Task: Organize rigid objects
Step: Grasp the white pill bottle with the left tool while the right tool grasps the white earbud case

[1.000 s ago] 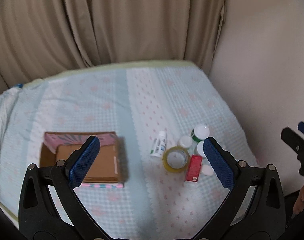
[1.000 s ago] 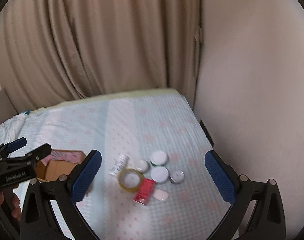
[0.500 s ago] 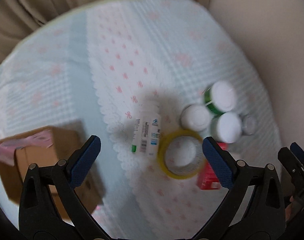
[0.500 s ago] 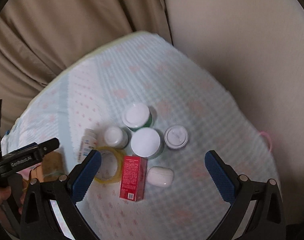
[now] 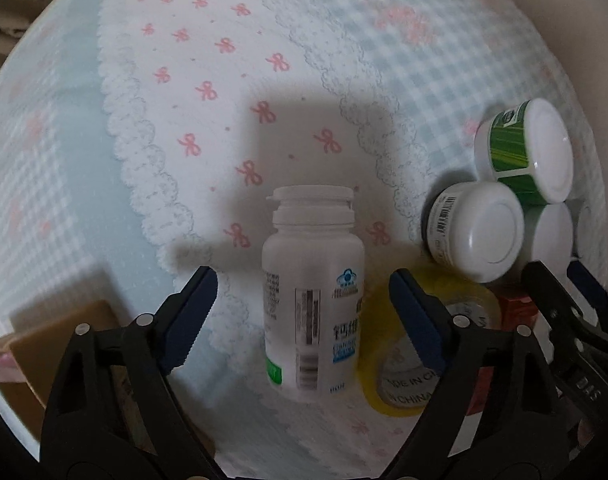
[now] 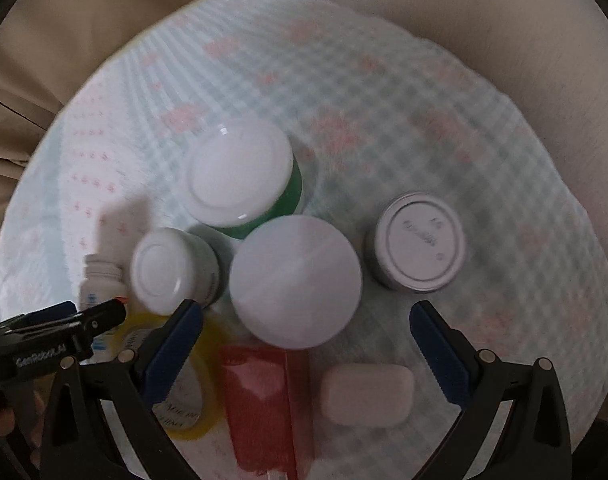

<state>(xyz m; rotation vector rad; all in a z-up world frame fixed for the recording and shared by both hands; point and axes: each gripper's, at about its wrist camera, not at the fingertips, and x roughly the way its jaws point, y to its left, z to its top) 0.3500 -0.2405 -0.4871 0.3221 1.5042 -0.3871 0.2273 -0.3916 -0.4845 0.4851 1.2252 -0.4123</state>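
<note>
Lowered and tilted downward since a second ago: both grippers, curtains now nearly out of frame and the clutter large in view. Left gripper (image 5: pixel 302 294) pointing straight down, jaws closing astride the lying white pill bottle (image 5: pixel 313 276), pads clear of it. Beside its right finger: yellow tape roll (image 5: pixel 370 364), partly hidden. Brown box (image 5: pixel 60 336) cut off at lower left. Small white jar (image 5: pixel 478 232) and green-labelled jar (image 5: pixel 524 152) farther right on the checked bedsheet (image 5: pixel 184 80).

Right gripper (image 6: pixel 306 330) released, jaws wide, nothing between pads. Nearest: red box (image 6: pixel 264 404), blurred and cut off below; white earbud case (image 6: pixel 366 394). Beyond: large white lid (image 6: pixel 296 282), its jar hidden; grey-lidded tin (image 6: pixel 420 242), lettering illegible.
</note>
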